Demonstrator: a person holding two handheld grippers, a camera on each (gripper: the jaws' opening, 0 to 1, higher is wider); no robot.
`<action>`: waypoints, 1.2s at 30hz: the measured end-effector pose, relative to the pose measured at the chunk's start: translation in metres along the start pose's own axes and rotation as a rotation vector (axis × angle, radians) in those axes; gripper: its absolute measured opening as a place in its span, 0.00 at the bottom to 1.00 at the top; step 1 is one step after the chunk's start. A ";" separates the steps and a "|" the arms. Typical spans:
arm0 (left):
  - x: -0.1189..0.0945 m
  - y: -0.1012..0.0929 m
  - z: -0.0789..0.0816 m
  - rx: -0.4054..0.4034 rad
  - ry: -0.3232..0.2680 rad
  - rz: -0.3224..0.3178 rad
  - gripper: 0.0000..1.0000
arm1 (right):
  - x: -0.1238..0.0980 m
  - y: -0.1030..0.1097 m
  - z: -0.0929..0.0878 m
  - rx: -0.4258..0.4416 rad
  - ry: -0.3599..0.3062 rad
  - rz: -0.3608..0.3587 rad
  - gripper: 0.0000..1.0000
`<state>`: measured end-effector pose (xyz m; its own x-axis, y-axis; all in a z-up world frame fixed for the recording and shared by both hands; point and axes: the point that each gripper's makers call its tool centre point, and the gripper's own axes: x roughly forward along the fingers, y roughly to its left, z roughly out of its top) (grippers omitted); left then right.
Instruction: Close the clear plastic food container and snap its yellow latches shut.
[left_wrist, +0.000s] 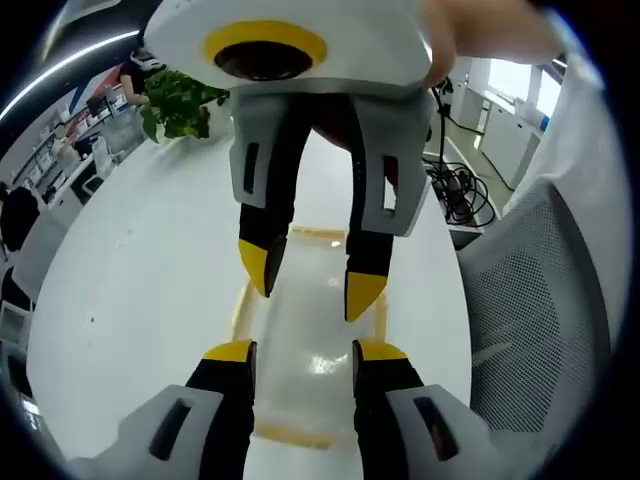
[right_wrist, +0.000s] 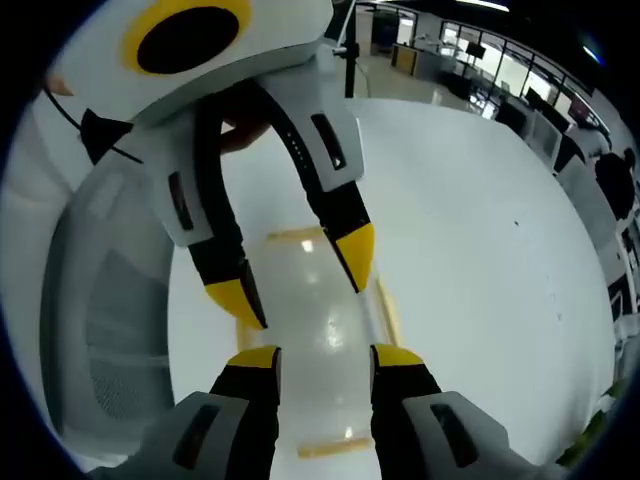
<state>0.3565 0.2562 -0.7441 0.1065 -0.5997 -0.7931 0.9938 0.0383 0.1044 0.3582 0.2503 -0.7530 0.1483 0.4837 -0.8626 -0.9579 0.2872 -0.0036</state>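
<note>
Left gripper view: the left gripper (left_wrist: 302, 352) has its jaws parted, holding nothing, over the clear container (left_wrist: 310, 335) on a white table (left_wrist: 130, 290); the right gripper (left_wrist: 312, 278) faces it — also parted and empty; yellow latches (left_wrist: 317, 235) edge the container beyond both tips. Right gripper view: the right gripper (right_wrist: 325, 358) hovers over that container (right_wrist: 325, 320), opposite the left gripper (right_wrist: 297, 270); a mesh chair (right_wrist: 110, 330) sits beside.

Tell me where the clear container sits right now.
In both views the clear container lies on the white table, between the facing left gripper and right gripper.
</note>
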 end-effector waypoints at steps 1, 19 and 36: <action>0.000 0.000 0.000 0.001 -0.002 -0.001 0.37 | 0.001 0.000 0.000 0.001 0.000 0.000 0.34; 0.005 -0.010 0.001 -0.045 -0.015 -0.012 0.36 | 0.001 -0.014 0.008 0.015 -0.018 0.005 0.34; 0.007 -0.020 -0.002 -0.085 -0.019 -0.001 0.39 | 0.009 -0.028 0.013 -0.007 0.001 0.033 0.37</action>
<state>0.3370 0.2527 -0.7525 0.1060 -0.6149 -0.7815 0.9931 0.1056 0.0517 0.3893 0.2577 -0.7540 0.1163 0.4920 -0.8628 -0.9639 0.2655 0.0215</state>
